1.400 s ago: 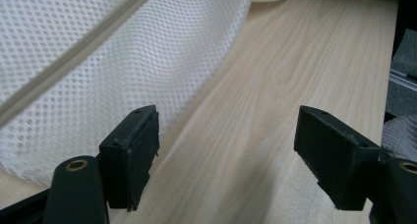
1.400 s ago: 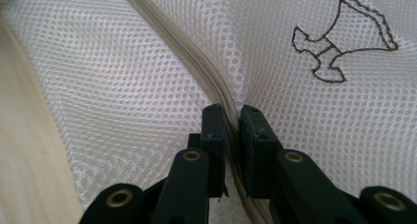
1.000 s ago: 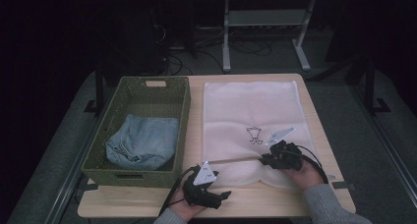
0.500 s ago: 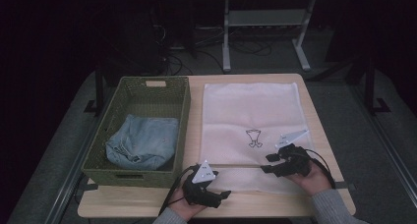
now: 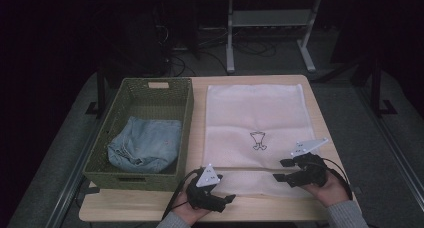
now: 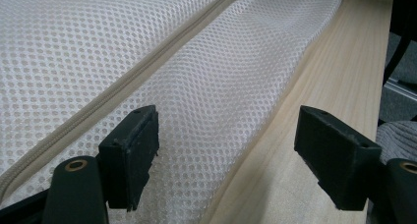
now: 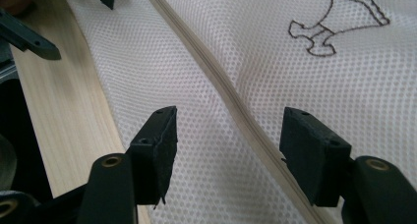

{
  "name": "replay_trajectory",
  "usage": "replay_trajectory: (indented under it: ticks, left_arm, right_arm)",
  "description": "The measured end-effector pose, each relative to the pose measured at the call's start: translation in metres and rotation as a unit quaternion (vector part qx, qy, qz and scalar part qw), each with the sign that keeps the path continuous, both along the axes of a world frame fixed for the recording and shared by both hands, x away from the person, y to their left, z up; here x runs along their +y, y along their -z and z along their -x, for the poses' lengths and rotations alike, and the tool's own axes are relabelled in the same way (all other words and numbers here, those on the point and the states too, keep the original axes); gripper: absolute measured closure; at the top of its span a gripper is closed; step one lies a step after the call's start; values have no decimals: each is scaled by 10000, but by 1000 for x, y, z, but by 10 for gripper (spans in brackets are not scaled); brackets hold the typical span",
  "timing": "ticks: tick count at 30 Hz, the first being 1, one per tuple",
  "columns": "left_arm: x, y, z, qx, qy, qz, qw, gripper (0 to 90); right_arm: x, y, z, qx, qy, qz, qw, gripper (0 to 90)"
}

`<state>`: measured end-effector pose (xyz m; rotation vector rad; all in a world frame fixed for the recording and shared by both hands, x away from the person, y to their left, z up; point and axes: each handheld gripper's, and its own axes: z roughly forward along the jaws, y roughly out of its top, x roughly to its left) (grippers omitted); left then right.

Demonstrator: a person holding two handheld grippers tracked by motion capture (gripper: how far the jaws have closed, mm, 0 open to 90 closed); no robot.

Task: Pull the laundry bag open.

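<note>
1. White mesh laundry bag (image 5: pixel 255 133) lies flat on the surface (image 5: pixel 320 108), right of the green basket (image 5: pixel 142 130) holding folded jeans (image 5: pixel 142 148); its zipper (image 7: pixel 231 96) runs across the near end.
2. Left gripper (image 5: pixel 226 198) is at the bag's near-left corner, jaws spread wide, nothing between them.
3. Right gripper (image 5: pixel 281 170) is over the near-right part, jaws apart and straddling the zipper line, empty.
4. Risk: zipper pull isn't visible, probably off-frame; closing here likely pinches only mesh and bunches the bag.
5. Risk: left gripper holds nothing, so pulling drags the whole bag.
6. Versus a second ago: right gripper has retreated toward the near edge; left is unchanged.
</note>
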<state>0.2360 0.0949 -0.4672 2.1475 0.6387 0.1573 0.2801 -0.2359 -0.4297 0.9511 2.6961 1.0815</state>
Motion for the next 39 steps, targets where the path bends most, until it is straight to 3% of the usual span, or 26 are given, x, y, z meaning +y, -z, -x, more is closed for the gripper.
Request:
replay_trajectory:
  ticks: [10,13,16,18,21,25,28,31,34,36,39]
  left_arm:
    - [0,-2,-1,90,64,78,9999,247]
    - [0,-1,-3,281,42,143,9995,248]
    - [-1,-1,-3,376,35,46,9993,241]
    - [-1,-2,-4,523,31,129,9985,230]
    - [-2,-4,-5,768,-6,283,9966,220]
    - [-4,-9,-8,1030,-130,426,9937,217]
    - [-9,-12,-9,1052,-205,327,9937,239]
    - [-13,-15,-14,1312,-290,583,9892,249]
    - [-23,-18,-20,1486,-504,576,9859,257]
    - [-31,-19,-25,1654,-558,654,9825,266]
    - [-45,-24,-29,1669,-609,600,9823,276]
  right_arm:
    - [-3,1,0,30,59,-3,10000,350]
    - [-6,3,-1,87,96,17,9999,349]
    - [-8,2,-2,80,141,6,9999,348]
    - [-9,1,-1,91,170,-14,9998,348]
    - [-11,-2,0,73,195,57,9998,341]
    - [-14,-6,1,134,292,-47,9995,341]
    - [-18,-8,-1,234,395,-43,9989,344]
    - [-23,-10,-2,277,493,-52,9984,354]
    - [-30,-13,-3,345,651,-75,9973,364]
    - [-36,-14,-5,412,799,-92,9959,371]
    - [-44,-15,-7,545,962,-175,9937,386]
